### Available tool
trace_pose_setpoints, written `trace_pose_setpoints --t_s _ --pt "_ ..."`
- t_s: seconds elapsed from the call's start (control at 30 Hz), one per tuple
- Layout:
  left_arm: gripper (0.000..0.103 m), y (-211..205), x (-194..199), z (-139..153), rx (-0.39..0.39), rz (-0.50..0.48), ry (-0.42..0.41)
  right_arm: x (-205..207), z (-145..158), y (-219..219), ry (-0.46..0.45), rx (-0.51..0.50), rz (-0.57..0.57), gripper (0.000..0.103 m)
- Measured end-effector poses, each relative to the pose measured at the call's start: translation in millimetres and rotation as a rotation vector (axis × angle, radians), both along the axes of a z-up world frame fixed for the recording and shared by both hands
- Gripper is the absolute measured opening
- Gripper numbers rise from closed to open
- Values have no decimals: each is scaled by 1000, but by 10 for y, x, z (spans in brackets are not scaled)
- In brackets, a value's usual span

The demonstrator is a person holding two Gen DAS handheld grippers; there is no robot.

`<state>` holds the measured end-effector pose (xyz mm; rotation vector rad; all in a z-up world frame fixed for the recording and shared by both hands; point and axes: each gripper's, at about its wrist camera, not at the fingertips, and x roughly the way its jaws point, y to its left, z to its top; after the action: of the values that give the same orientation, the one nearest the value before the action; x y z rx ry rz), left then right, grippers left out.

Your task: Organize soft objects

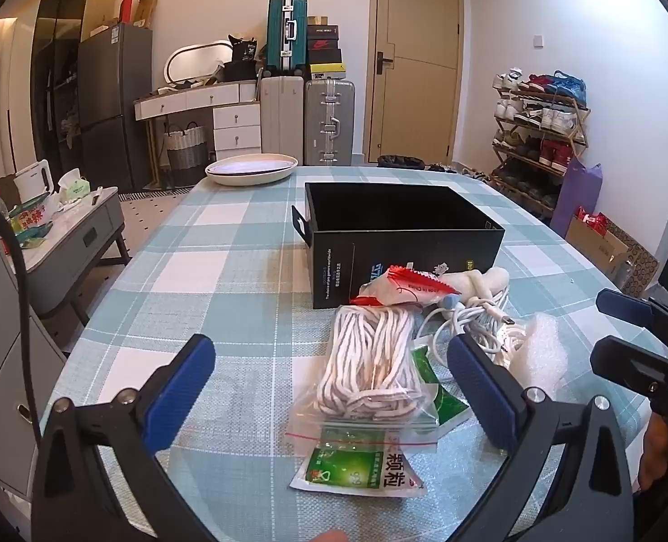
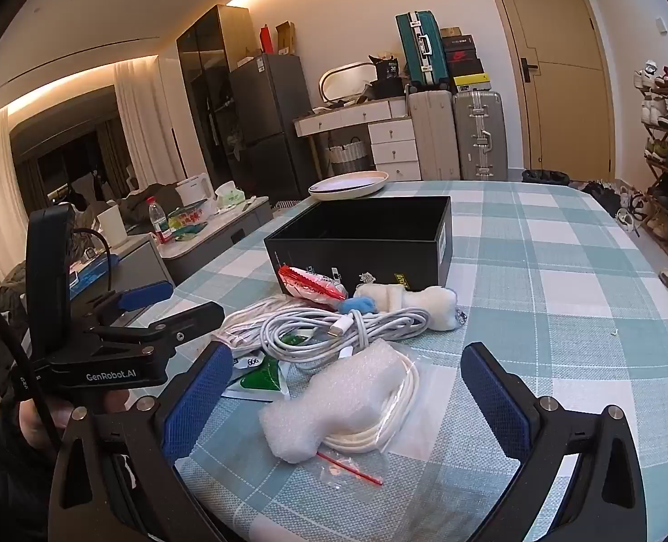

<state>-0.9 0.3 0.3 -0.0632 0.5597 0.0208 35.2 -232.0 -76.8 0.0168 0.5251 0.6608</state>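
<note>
It was a lived-in home, a dining and entry room. A counter [image 1: 225,271] wore a checked cloth, suitcases [image 1: 306,122] stood stacked beside a wooden door [image 1: 417,58], a rack of shoes [image 1: 537,126] lined the wall, and a grey fridge [image 1: 112,104] and white drawer unit [image 1: 236,128] stood behind, with a low side table [image 1: 81,235] of groceries.

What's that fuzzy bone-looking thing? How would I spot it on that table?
Find the black box on the checked table. Right in front of it lies a cream plush bone, behind the white cable. It alone is furry; its neighbours are plastic packets and cords.
</note>
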Motion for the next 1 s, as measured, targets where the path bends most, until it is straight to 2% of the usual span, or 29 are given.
trace_pose_setpoints --t_s 0.53,1.0 --pt "103 32 49 -47 56 72 83 13 -15 6 3 -2 -2 103" --pt "103 54 80 -46 40 62 89 16 -1 25 6 -11 -2 103"
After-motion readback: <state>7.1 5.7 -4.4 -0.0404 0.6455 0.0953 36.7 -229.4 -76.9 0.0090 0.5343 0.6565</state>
